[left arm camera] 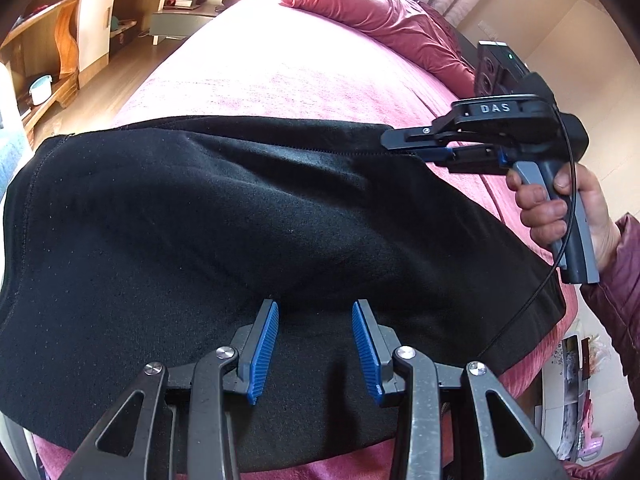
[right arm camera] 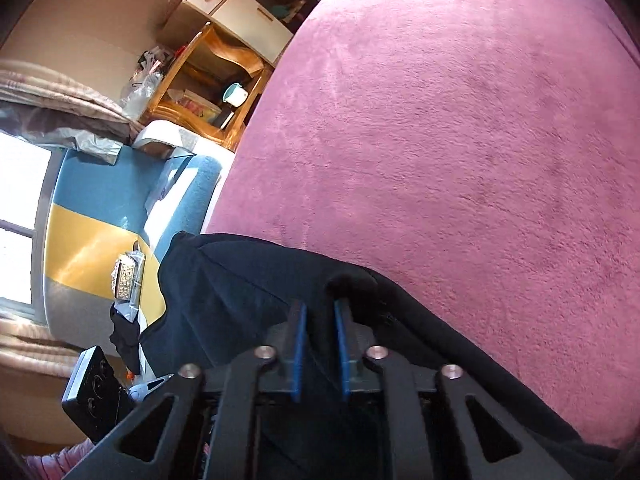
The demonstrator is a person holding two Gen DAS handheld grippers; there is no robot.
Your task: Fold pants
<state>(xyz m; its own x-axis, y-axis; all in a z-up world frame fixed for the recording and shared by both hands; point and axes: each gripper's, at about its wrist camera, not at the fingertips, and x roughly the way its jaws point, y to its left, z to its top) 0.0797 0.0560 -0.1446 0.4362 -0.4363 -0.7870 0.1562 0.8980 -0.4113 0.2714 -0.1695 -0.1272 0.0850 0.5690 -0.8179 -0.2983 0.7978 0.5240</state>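
The black pants (left arm camera: pixel 224 232) lie spread across the pink bed cover (left arm camera: pixel 304 72). My left gripper (left arm camera: pixel 315 308) is open just above the near part of the pants, its blue pads (left arm camera: pixel 264 348) apart with nothing between them. My right gripper (left arm camera: pixel 416 146) sits at the far right edge of the pants, its jaws closed on the fabric edge. In the right wrist view the right gripper (right arm camera: pixel 320 308) has its blue pads (right arm camera: pixel 299 344) close together with black pants fabric (right arm camera: pixel 240 292) between them.
A bunched red blanket (left arm camera: pixel 384 20) lies at the far end of the bed. Wooden shelves (left arm camera: pixel 52 52) and a white cabinet stand left of the bed. A blue and yellow sofa (right arm camera: pixel 100 216) is beside the bed in the right wrist view.
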